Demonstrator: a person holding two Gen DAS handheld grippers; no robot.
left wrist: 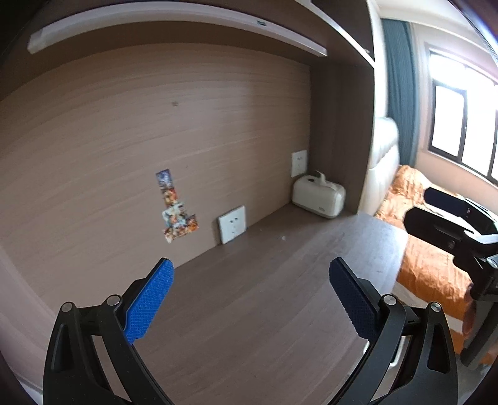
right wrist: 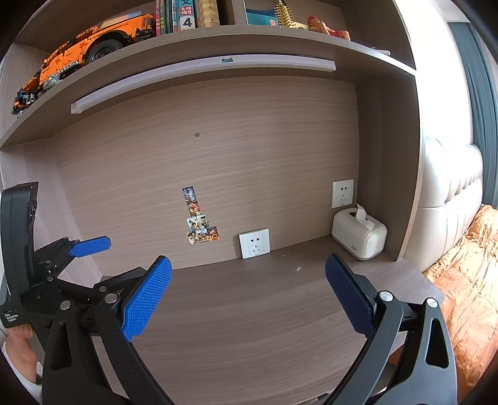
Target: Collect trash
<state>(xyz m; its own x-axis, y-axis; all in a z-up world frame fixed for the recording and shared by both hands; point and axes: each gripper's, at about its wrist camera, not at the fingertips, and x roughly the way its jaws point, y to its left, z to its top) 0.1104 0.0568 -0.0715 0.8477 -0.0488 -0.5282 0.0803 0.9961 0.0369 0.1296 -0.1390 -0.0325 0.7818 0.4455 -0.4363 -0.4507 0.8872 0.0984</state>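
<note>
My left gripper (left wrist: 251, 277) has its blue-padded fingers spread wide with nothing between them, hanging above the wooden desk (left wrist: 264, 311). My right gripper (right wrist: 248, 280) is likewise released, jaws wide apart and empty, over the same desk surface. In the right wrist view the left gripper shows at the left edge, with a hand (right wrist: 17, 349) under it.

The only trash-like thing I can make out is a tiny pale scrap (right wrist: 298, 268) lying on the desk ahead of the right gripper, between it and the back panel; it is too small to say what it is.

A white wall socket (right wrist: 254, 243) sits low on the back panel where it meets the desk, stickers (right wrist: 199, 222) to its left. A white tissue box (right wrist: 359, 235) stands in the far right corner, below a second socket (right wrist: 342, 193). An orange toy truck (right wrist: 93, 40) sits on the shelf above, with books (right wrist: 186, 14) beside it. An orange bedspread (right wrist: 467, 280) lies off to the right.
</note>
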